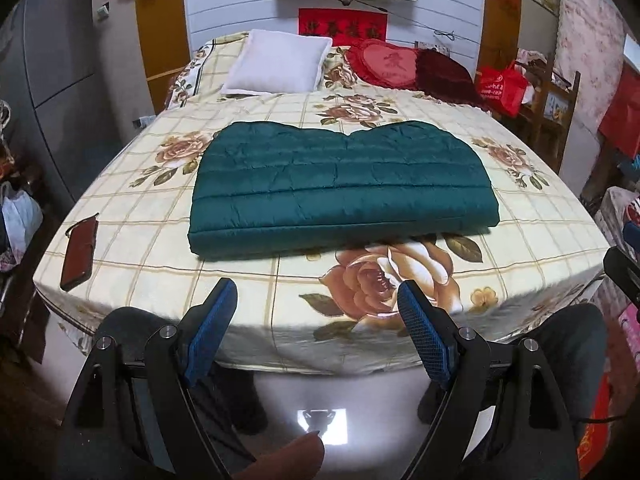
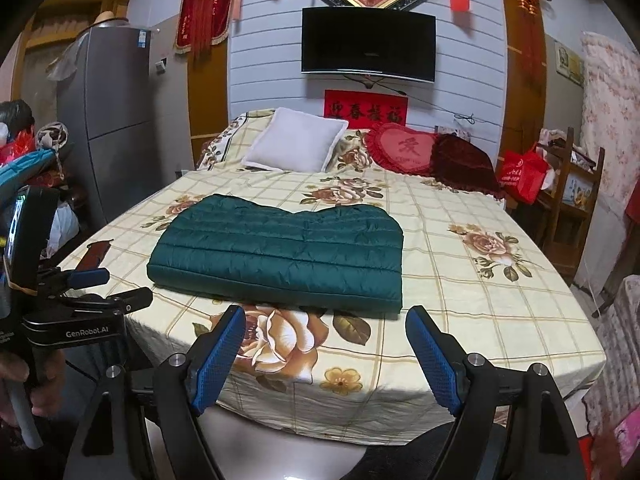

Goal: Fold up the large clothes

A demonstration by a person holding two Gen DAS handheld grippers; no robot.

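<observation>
A dark green quilted down garment [image 1: 340, 186] lies folded into a flat rectangle on the floral bed sheet [image 1: 240, 280]; it also shows in the right wrist view [image 2: 280, 258]. My left gripper [image 1: 316, 292] is open and empty, held off the foot of the bed, short of the garment. My right gripper [image 2: 326, 318] is open and empty, also just before the bed's near edge, with the garment beyond its fingertips. The left gripper's body [image 2: 60, 312] shows at the left of the right wrist view.
A dark red phone case [image 1: 80, 252] lies near the bed's left edge. A white pillow [image 1: 280, 62], a red heart cushion [image 1: 386, 62] and a maroon cushion [image 1: 448, 72] sit at the head. A fridge [image 2: 108, 128] stands left; a wooden rack [image 2: 572, 200] right.
</observation>
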